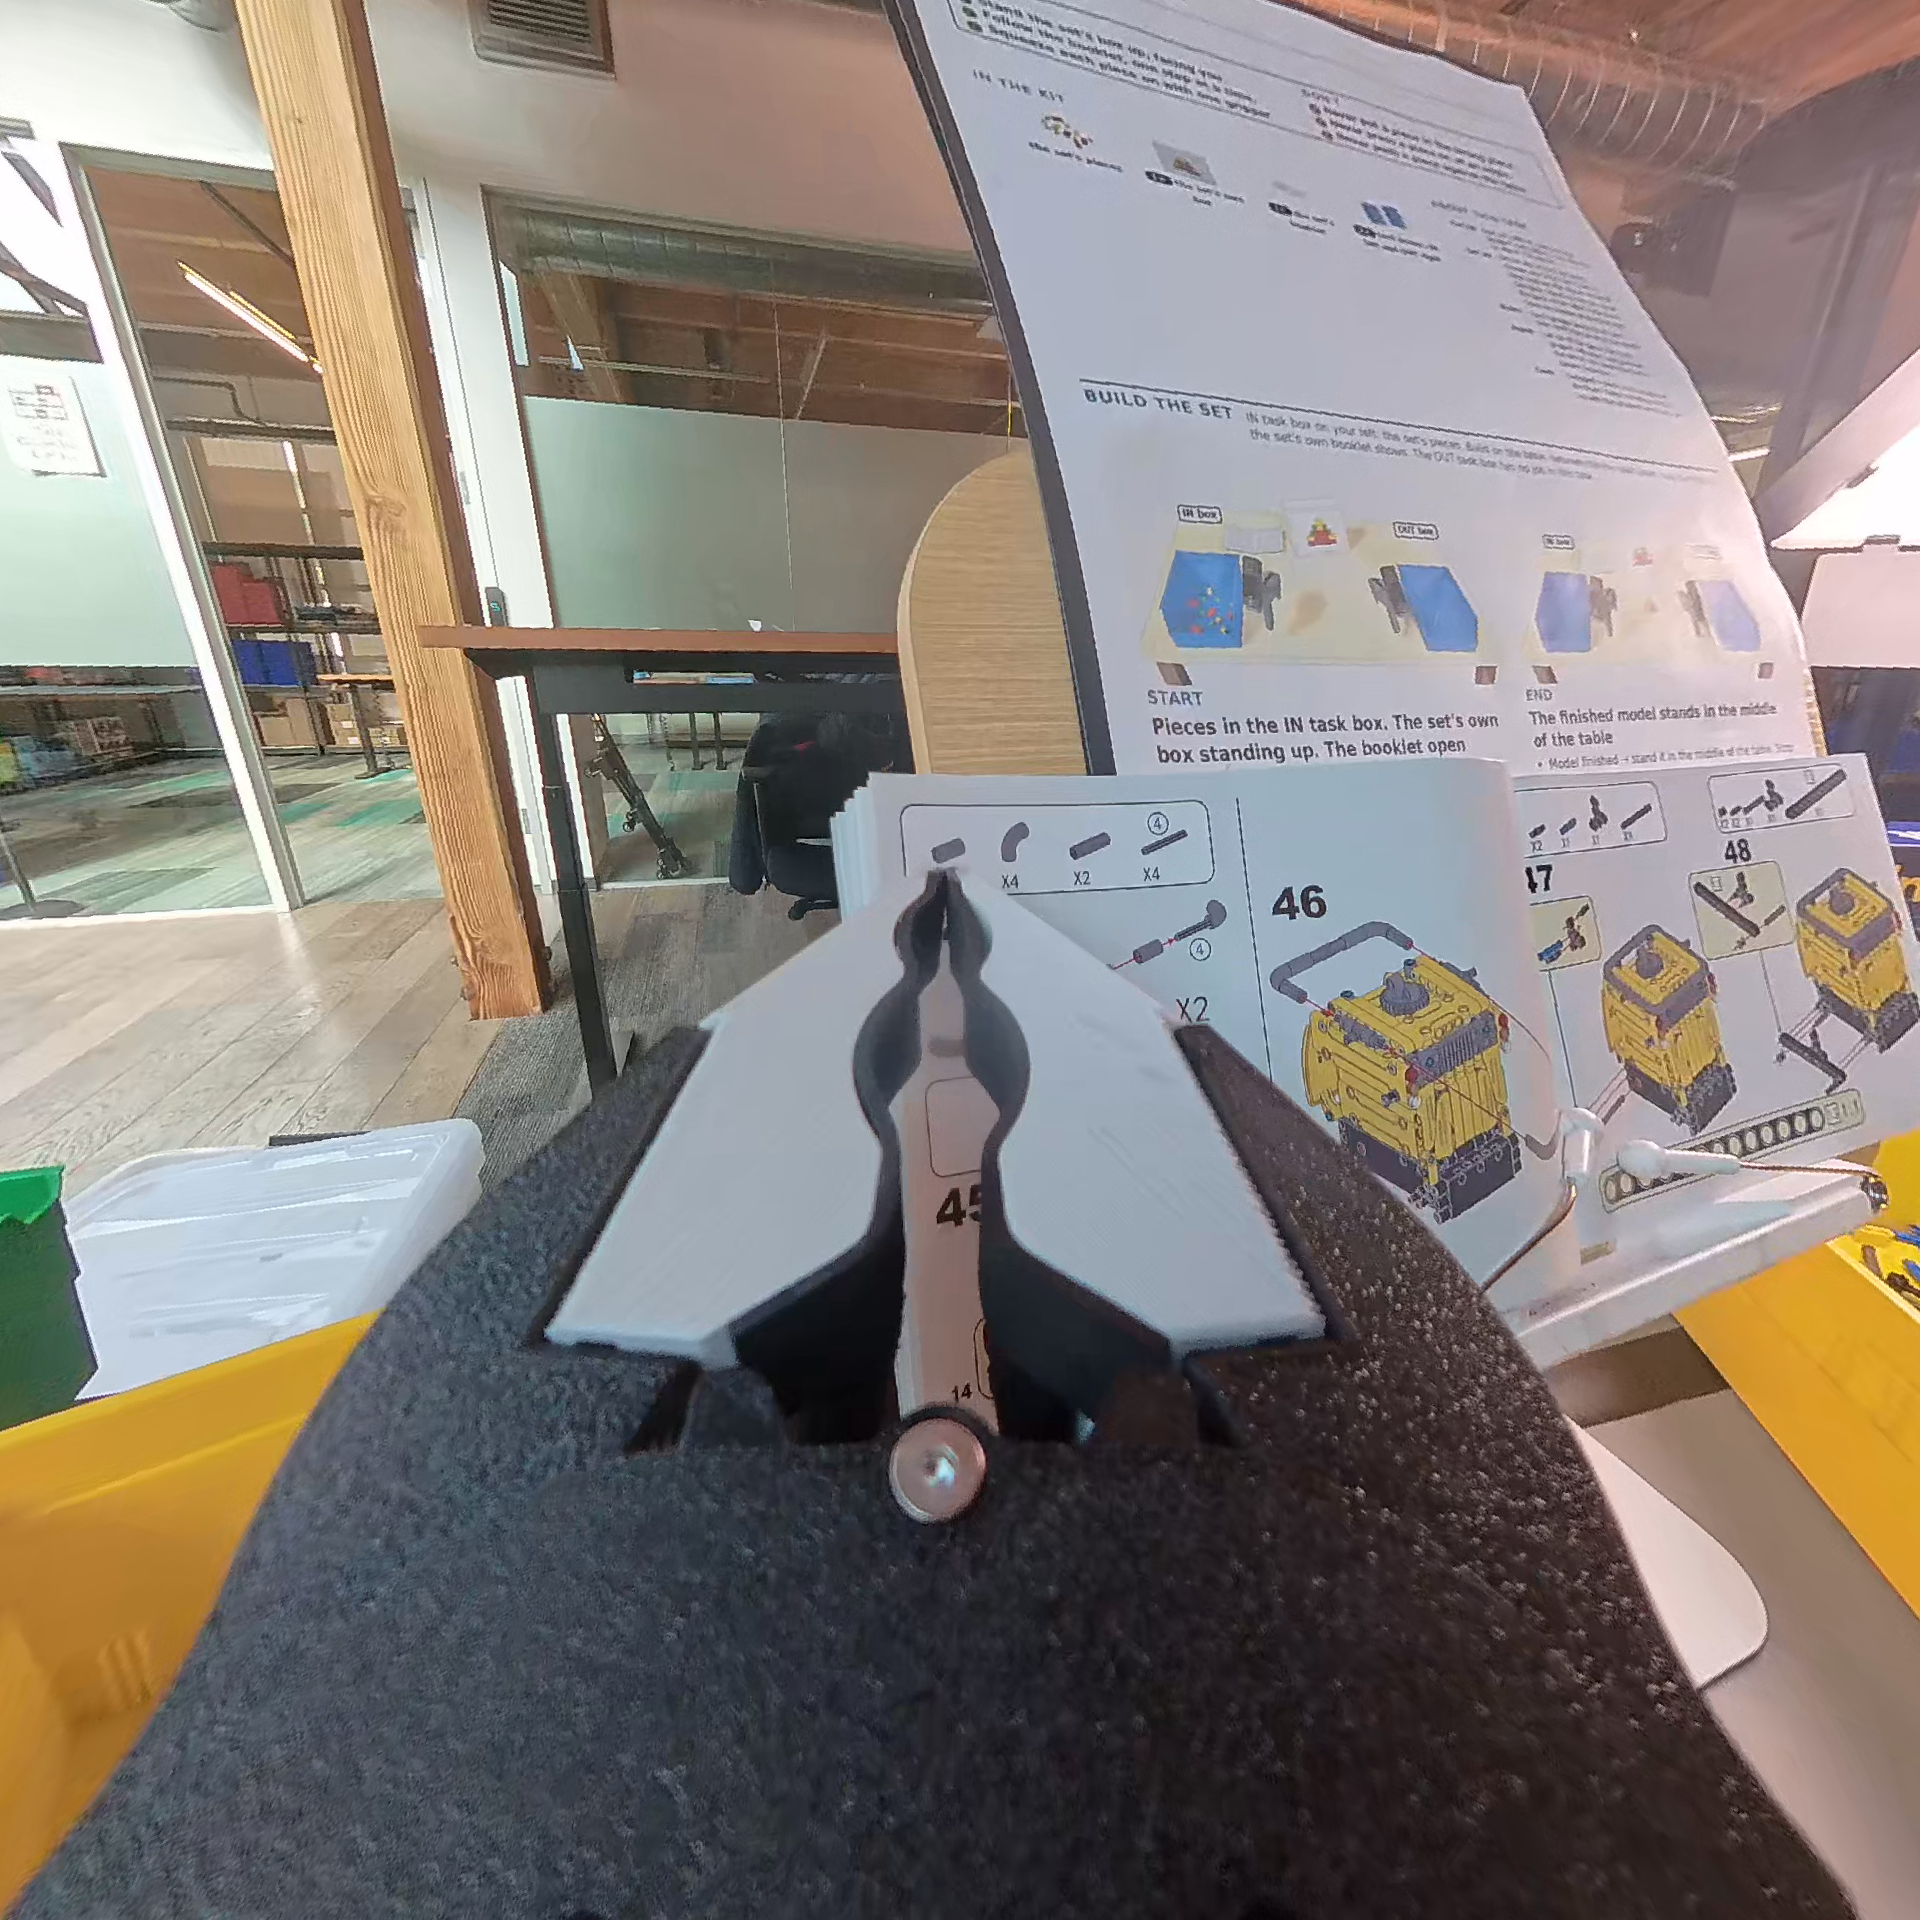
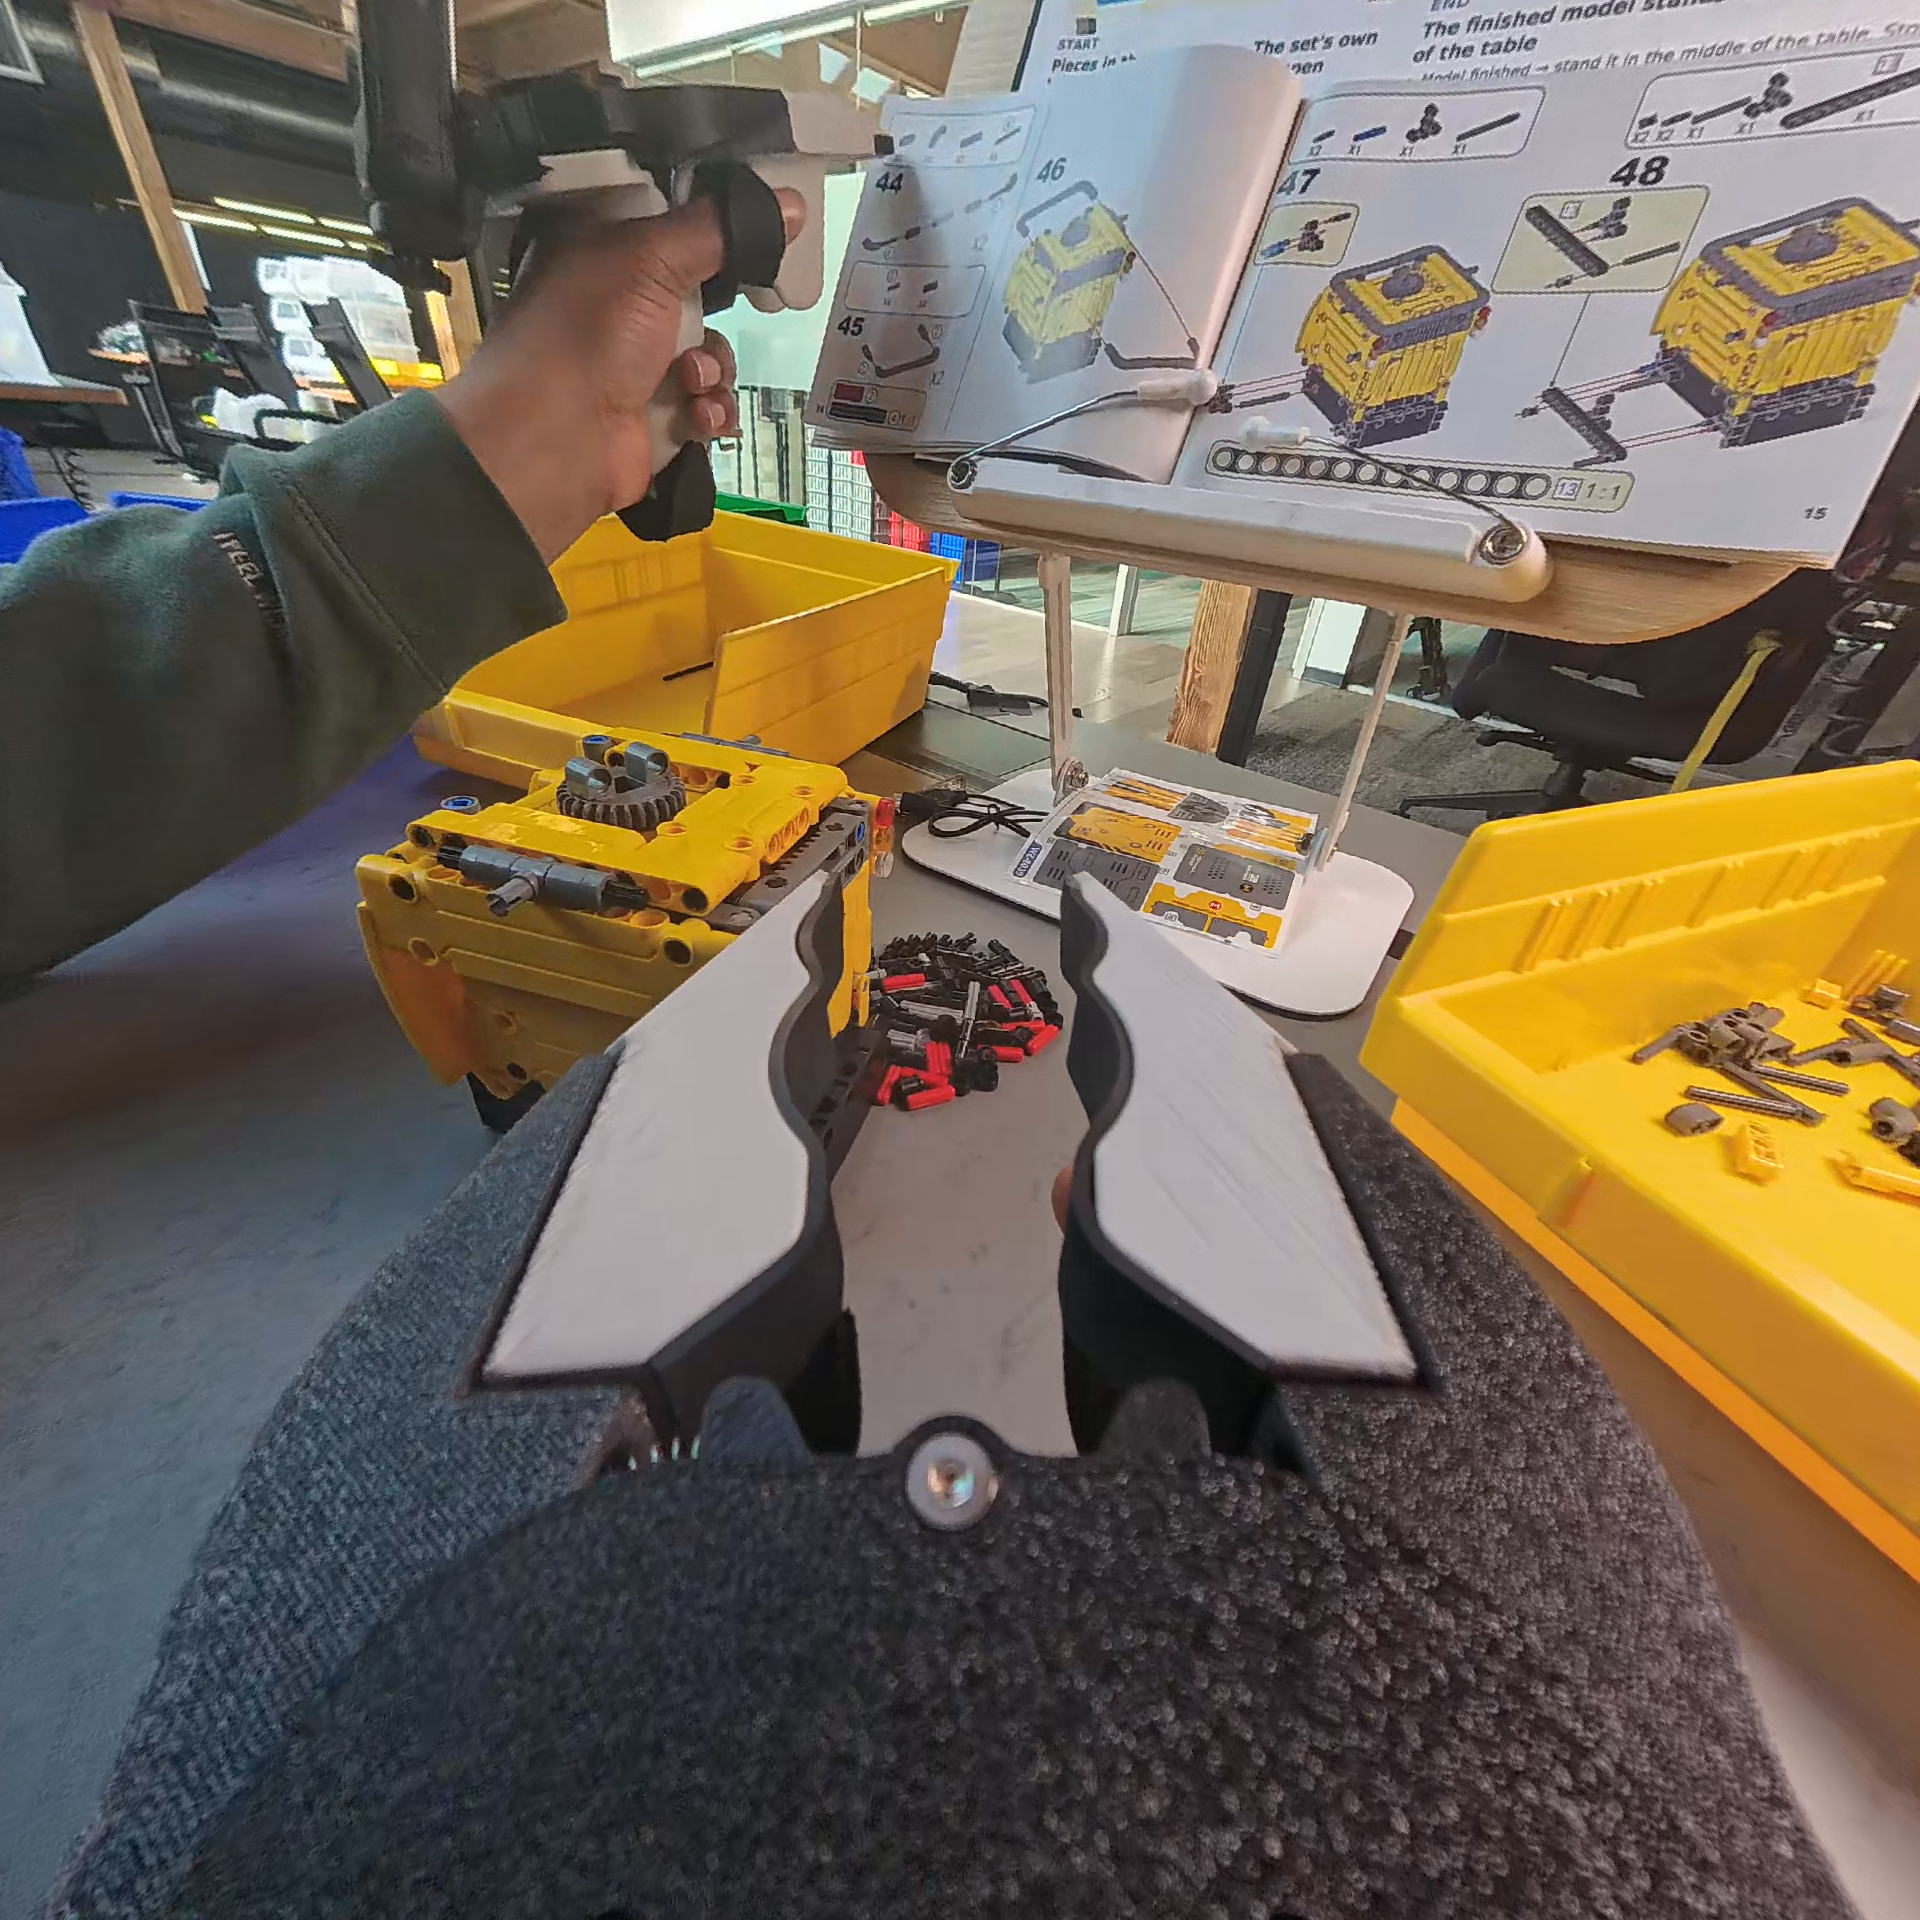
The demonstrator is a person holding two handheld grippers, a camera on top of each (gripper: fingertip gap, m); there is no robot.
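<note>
My left gripper (image 1: 940,883) is raised to the instruction booklet (image 1: 1382,956) on its white stand (image 2: 1226,520), jaws pinched onto the edge of a thin paper page (image 1: 951,1164). My right gripper (image 2: 951,904) hangs low over the grey table (image 2: 208,1299), jaws wide and holding nothing. Only the right view shows what lies below: 2 smooth yellow bins, one far left (image 2: 727,623), one right (image 2: 1662,1195), the blocky yellow brick model (image 2: 582,914) just left of my fingers, and a heap of small red and black pins (image 2: 961,1023) beyond them.

Left gripper (image 1: 940,904) hides part of booklet page (image 1: 951,1195).
</note>
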